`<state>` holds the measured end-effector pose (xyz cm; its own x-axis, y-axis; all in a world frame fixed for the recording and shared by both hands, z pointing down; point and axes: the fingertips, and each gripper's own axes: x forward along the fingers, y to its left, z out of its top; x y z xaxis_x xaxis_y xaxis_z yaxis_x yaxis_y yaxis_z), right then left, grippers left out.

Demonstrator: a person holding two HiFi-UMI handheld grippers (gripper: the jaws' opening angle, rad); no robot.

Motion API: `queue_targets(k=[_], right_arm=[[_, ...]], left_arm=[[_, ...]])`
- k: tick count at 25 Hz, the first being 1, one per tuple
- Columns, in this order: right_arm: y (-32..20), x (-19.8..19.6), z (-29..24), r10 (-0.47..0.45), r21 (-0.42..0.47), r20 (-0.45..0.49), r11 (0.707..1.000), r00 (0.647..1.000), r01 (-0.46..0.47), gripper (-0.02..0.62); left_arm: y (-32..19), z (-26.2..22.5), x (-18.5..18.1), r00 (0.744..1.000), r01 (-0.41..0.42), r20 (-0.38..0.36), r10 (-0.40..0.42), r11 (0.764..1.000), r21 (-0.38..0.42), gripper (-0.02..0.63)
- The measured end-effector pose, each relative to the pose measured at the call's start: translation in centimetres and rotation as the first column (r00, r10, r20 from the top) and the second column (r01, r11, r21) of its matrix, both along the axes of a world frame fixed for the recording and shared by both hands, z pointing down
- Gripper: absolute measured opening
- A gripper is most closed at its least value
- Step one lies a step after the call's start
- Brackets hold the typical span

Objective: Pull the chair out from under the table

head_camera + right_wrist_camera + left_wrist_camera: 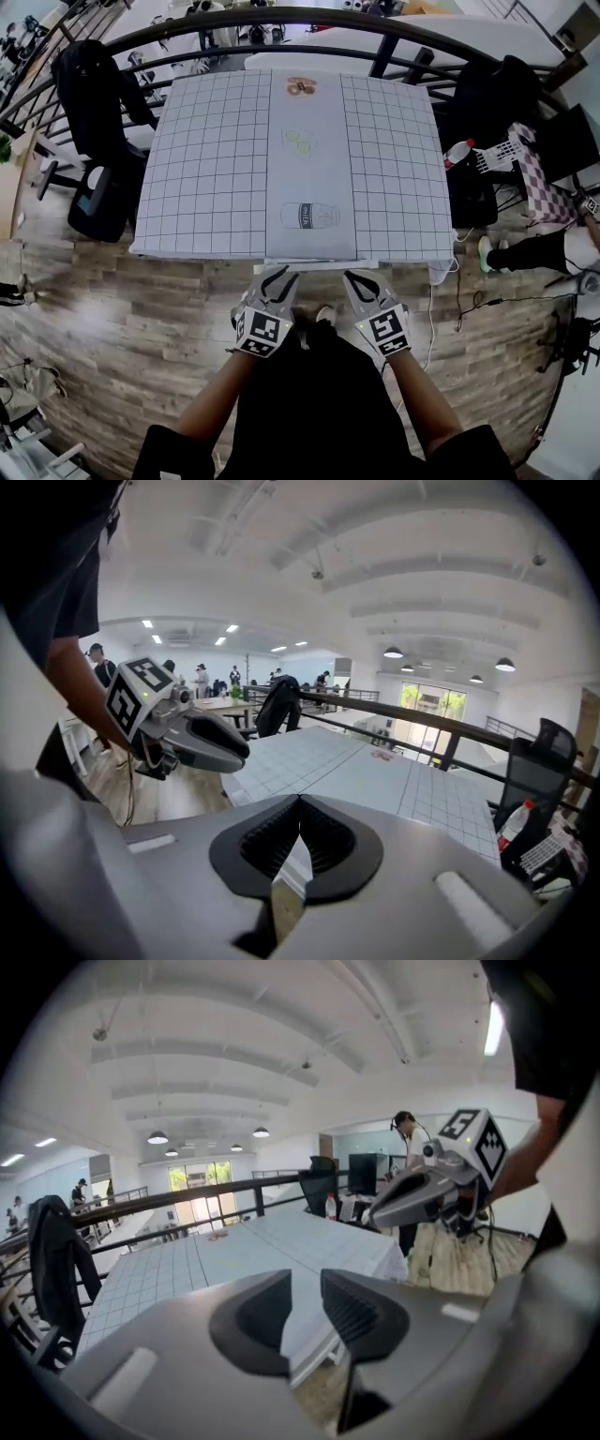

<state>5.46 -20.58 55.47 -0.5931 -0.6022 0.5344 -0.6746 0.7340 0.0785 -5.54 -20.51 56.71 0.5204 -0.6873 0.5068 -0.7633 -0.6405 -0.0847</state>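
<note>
A table point(206, 159) with a white gridded cloth fills the middle of the head view. A white rail point(319, 266), seemingly the chair's back, shows just under the table's front edge; the rest of the chair is hidden. Both grippers hover side by side just in front of that edge. My left gripper point(277, 277) point(306, 1288) has its jaws apart with nothing between them. My right gripper point(359, 279) point(300, 803) has its pads together and holds nothing. Each gripper also shows in the other's view, the left gripper point(187, 733) and the right gripper point(422, 1194).
A dark curved railing point(281, 19) runs behind the table. A black office chair with a jacket point(94, 103) stands at the left, another black chair point(497, 94) and a bottle point(457, 152) at the right. Cables point(469, 300) lie on the wooden floor. People stand far off.
</note>
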Motion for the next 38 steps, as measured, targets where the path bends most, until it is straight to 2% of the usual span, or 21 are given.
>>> queue_targets(k=[1,3,7,12,16,18,21,24,28,32,33,34,38], right_arm=[[0.0,-0.3,0.8,-0.043,-0.016,-0.010,0.999,0.999,0.042,0.000],[0.0,-0.7,2.6,-0.135,-0.051,-0.059,0.990,0.989,0.132,0.049],[-0.4,-0.4,4.7,-0.265,-0.110,-0.195,0.963,0.944,0.247,0.092],[-1.3,-0.8,10.6,-0.417,-0.169,-0.367,0.909,0.831,0.381,0.118],[-1.3,-1.2,14.0,-0.513,-0.266,-0.403,0.858,0.758,0.439,0.131],[-1.2,-1.3,15.4,-0.552,-0.305,-0.427,0.834,0.716,0.460,0.133],[-1.0,-1.0,17.6,-0.591,-0.351,-0.462,0.807,0.662,0.475,0.133],[-1.0,-0.6,19.5,-0.616,-0.388,-0.487,0.788,0.620,0.478,0.133],[-1.7,-0.1,21.3,-0.623,-0.418,-0.508,0.782,0.595,0.462,0.132],[-2.0,-0.7,21.7,-0.656,-0.436,-0.493,0.755,0.572,0.491,0.131],[-2.0,-0.8,22.0,-0.664,-0.444,-0.491,0.748,0.564,0.493,0.130],[-1.8,-0.9,22.4,-0.671,-0.454,-0.492,0.741,0.554,0.495,0.124],[-1.2,-0.8,23.7,-0.690,-0.477,-0.517,0.724,0.507,0.498,0.104]], left_arm=[[0.0,0.9,0.4,0.999,-0.028,0.027,0.029,0.999,-0.028,0.112],[0.1,2.2,1.2,0.992,-0.084,0.085,0.088,0.995,-0.057,0.126],[0.1,3.4,2.1,0.966,-0.164,0.184,0.182,0.981,-0.106,0.166],[-1.2,7.7,1.5,0.944,-0.210,0.225,0.242,0.965,-0.156,0.172],[-0.7,11.5,1.9,0.907,-0.264,0.245,0.342,0.916,-0.301,0.193],[-0.5,13.0,2.2,0.879,-0.293,0.276,0.388,0.897,-0.330,0.195],[-0.3,15.1,2.6,0.840,-0.322,0.325,0.435,0.881,-0.346,0.195],[-0.1,16.9,2.5,0.814,-0.324,0.354,0.460,0.866,-0.380,0.193],[-0.3,18.5,2.9,0.777,-0.340,0.377,0.504,0.840,-0.424,0.194],[-0.6,20.0,3.2,0.742,-0.351,0.383,0.551,0.805,-0.479,0.192],[-0.7,20.3,3.1,0.727,-0.350,0.395,0.562,0.798,-0.491,0.181],[-0.8,20.5,3.0,0.715,-0.348,0.406,0.569,0.793,-0.500,0.136],[-0.9,20.9,3.3,0.685,-0.352,0.425,0.592,0.780,-0.518,0.114]])
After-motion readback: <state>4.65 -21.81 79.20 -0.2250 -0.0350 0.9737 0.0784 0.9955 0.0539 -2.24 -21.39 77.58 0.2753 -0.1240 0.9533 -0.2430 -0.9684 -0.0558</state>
